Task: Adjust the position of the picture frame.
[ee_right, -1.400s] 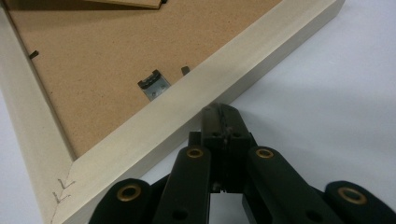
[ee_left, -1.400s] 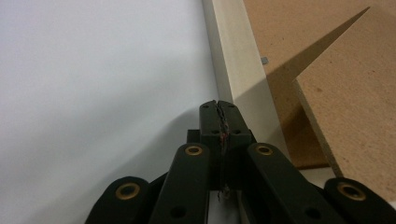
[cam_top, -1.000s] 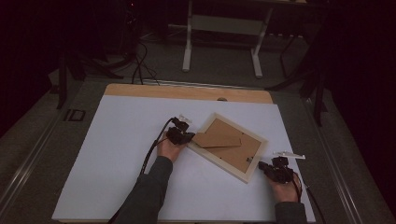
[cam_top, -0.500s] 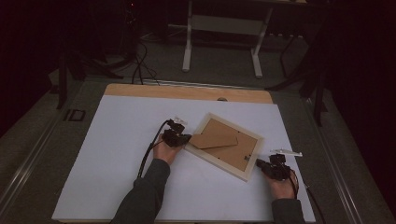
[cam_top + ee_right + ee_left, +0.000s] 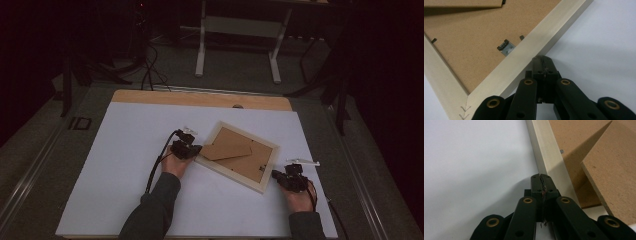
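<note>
The picture frame (image 5: 239, 156) lies face down on my white table (image 5: 125, 150), its long axis running from upper left to lower right. My left gripper (image 5: 195, 149), jaws together, meets its left rim; my right gripper (image 5: 276, 175), also closed on nothing, meets its lower right corner.
</note>
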### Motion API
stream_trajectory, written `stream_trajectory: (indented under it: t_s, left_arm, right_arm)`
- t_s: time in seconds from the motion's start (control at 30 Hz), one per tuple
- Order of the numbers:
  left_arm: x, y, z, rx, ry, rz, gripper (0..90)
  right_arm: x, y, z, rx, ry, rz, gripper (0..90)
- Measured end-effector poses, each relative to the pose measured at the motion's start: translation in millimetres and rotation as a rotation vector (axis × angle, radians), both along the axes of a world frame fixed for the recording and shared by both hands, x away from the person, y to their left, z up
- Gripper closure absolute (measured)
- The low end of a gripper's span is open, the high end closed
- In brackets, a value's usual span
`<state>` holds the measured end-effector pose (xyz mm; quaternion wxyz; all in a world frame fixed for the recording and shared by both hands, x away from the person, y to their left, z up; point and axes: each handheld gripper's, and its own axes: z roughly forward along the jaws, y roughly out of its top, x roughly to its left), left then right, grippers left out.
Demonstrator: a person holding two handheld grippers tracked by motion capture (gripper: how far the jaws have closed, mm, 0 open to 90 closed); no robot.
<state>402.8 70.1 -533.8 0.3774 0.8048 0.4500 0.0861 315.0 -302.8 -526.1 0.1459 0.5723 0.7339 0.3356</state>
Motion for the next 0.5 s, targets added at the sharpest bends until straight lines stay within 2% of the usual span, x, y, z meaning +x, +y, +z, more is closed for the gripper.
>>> stream_trajectory:
  t_s: [0.2, 0.5]
  left_arm:
    - [-1.3, 2.8, 0.3, -0.002, 0.006, 0.009, 90.0]
    - [-3.3, 11.0, 0.7, -0.001, 0.012, 0.033, 90.0]
  right_arm:
    - [1.9, 3.2, 1.1, -0.021, 0.003, 0.012, 90.0]
    - [8.4, 9.3, 1.5, -0.022, 0.008, 0.038, 90.0]
